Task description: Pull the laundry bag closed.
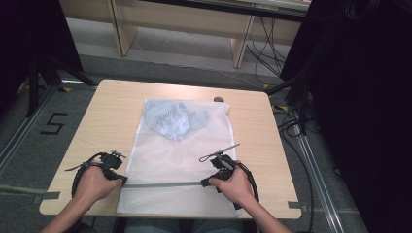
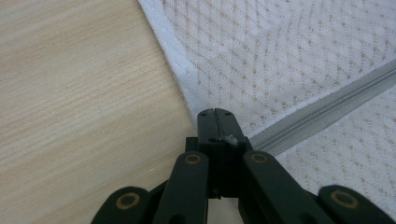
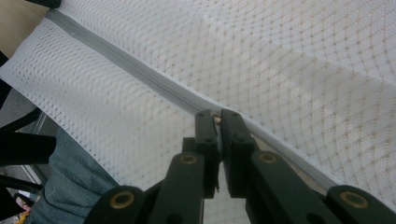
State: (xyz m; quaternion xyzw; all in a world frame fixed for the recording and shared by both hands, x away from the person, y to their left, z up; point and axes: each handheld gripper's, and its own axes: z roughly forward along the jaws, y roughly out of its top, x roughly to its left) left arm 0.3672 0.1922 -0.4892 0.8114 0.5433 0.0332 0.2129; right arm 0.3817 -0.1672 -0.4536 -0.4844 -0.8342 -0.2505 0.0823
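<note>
A white mesh laundry bag (image 1: 177, 160) lies flat on the light wooden table (image 1: 107, 121), its near edge hanging over the table's front, a pale blue garment (image 1: 175, 121) bundled inside near the far end. The left gripper (image 2: 215, 114), jaws pressed together, pinches the bag's left edge at the end of the grey zipper (image 1: 160, 184). The right gripper (image 3: 217, 116) is clamped on the small metal zipper pull (image 3: 216, 119).

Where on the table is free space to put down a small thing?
Bare wood lies left of the mesh bag, up to the table edge, and in a strip on its right. The near edge is crowded: both grippers pinch the zipper there.
</note>
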